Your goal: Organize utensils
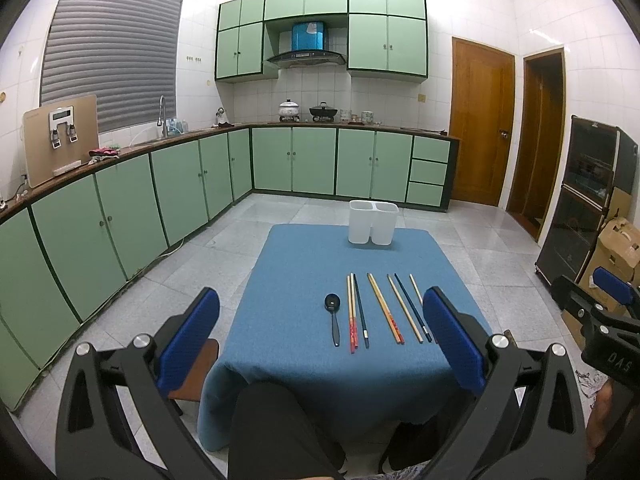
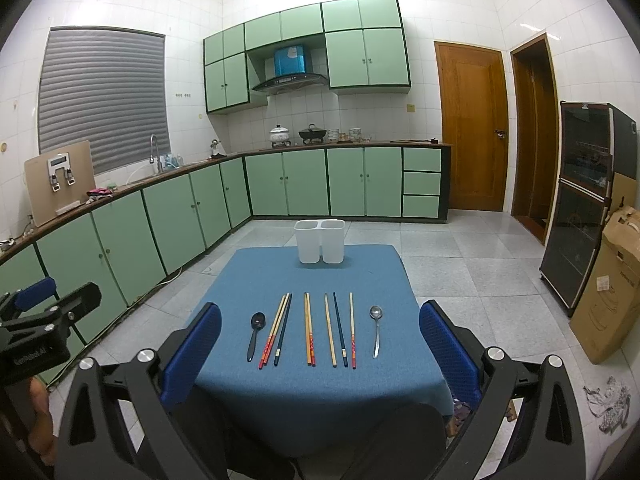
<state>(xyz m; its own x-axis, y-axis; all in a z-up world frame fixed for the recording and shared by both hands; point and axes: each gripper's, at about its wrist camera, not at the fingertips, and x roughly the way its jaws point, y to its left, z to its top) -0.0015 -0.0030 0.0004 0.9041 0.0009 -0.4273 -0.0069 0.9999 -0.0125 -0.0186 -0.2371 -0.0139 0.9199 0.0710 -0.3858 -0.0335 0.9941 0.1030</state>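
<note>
A blue-clothed table (image 1: 304, 360) (image 2: 320, 392) holds a row of utensils. From the left: a black spoon (image 1: 333, 318) (image 2: 255, 334), several chopsticks (image 1: 384, 308) (image 2: 310, 330) in wood, red-tipped and dark blue, and a metal spoon (image 2: 376, 330), which is hidden in the left wrist view. A white two-compartment holder (image 1: 373, 222) (image 2: 320, 241) stands upright and empty at the table's far edge. My left gripper (image 1: 320, 344) and right gripper (image 2: 320, 354) are both open and empty, held above the near edge of the table.
Green kitchen cabinets (image 1: 120, 216) run along the left and the back. Wooden doors (image 2: 472, 128), a dark cabinet (image 2: 580, 208) and cardboard boxes (image 2: 612, 284) stand on the right. A wooden stool (image 1: 192, 372) sits left of the table. Tiled floor surrounds the table.
</note>
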